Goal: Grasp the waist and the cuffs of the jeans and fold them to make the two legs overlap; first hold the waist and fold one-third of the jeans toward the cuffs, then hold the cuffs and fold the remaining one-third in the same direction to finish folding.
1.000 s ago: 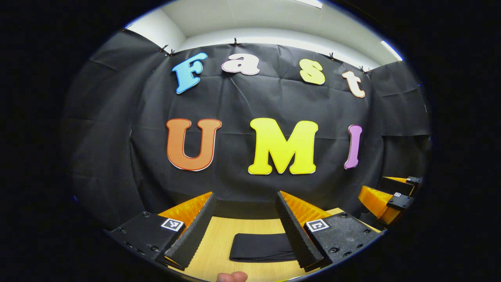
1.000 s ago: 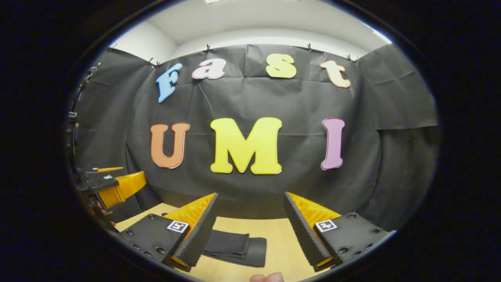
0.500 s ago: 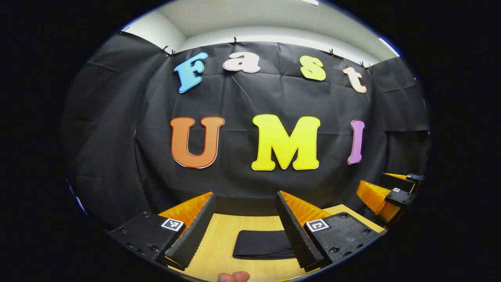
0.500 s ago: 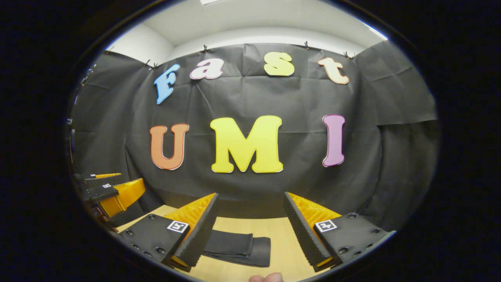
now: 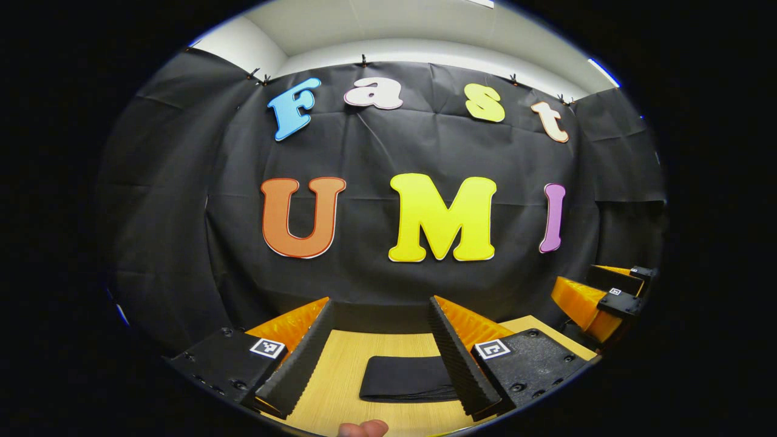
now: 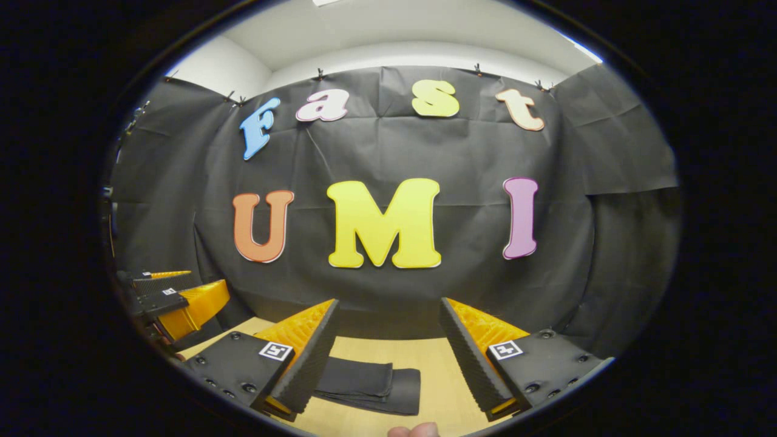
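The black jeans [image 5: 405,379] lie folded into a compact bundle on the wooden table [image 5: 340,376], low in the left gripper view between my left gripper's fingers and partly behind its right finger. My left gripper [image 5: 381,349] is held open above the table, nothing in it. In the right gripper view the jeans [image 6: 370,385] show stacked layers, partly behind that gripper's left finger. My right gripper [image 6: 388,351] is open and holds nothing. The right gripper [image 5: 598,300] also appears at the far right of the left gripper view, and the left gripper [image 6: 173,300] at the far left of the right gripper view.
The black cloth wall [image 5: 388,158] stands just behind the table's far edge. A fingertip [image 5: 362,428] shows at the bottom of the left gripper view, another fingertip [image 6: 413,430] at the bottom of the right gripper view.
Both grippers have drifted only slightly; the jeans have not moved and both grippers stay open.
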The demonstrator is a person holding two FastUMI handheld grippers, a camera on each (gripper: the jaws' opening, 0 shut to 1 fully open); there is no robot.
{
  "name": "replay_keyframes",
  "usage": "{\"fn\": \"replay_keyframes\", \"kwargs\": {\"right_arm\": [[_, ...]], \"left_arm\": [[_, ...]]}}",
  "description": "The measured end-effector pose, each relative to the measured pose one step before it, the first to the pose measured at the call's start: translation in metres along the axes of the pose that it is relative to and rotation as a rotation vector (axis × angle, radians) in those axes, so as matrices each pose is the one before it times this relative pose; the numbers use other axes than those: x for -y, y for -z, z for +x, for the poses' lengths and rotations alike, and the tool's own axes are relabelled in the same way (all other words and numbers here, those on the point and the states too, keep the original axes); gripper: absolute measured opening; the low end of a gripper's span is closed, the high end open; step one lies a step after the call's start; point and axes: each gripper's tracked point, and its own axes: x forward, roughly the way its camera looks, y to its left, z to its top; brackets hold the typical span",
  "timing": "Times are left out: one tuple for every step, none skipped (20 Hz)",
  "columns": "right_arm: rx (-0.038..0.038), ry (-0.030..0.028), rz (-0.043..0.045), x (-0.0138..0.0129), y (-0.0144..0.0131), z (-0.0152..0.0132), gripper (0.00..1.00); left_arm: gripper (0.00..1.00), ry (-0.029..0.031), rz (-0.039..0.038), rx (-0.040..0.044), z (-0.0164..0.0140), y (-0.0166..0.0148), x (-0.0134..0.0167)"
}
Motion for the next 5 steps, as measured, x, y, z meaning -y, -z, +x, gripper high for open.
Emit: {"fn": "replay_keyframes", "kwargs": {"right_arm": [[0.00082,0.00377,-0.00008,0.00176,0.00112,0.00084,0.99],[-0.00342,0.00121,0.00435,0.00151,0.00113,0.00114,0.99],[-0.00215,0.0009,0.00728,0.00019,0.00114,0.00119,0.99],[-0.00284,0.00033,0.00696,0.00034,-0.00013,0.00151,1.0],[-0.00249,-0.00149,0.00387,-0.00033,0.0012,0.00176,1.0]], "left_arm": [[0.97,0.00015,0.00118,-0.0075,0.00161,0.00148,0.00042],[0.97,-0.00182,0.00629,-0.0044,0.00074,0.00227,-0.00053],[0.98,-0.00002,0.00459,0.00018,0.00155,-0.00053,0.001],[0.98,-0.0026,0.00389,0.00183,-0.00057,-0.00233,-0.00114],[0.98,-0.00029,0.00352,-0.00006,-0.00005,-0.00053,-0.00083]]}}
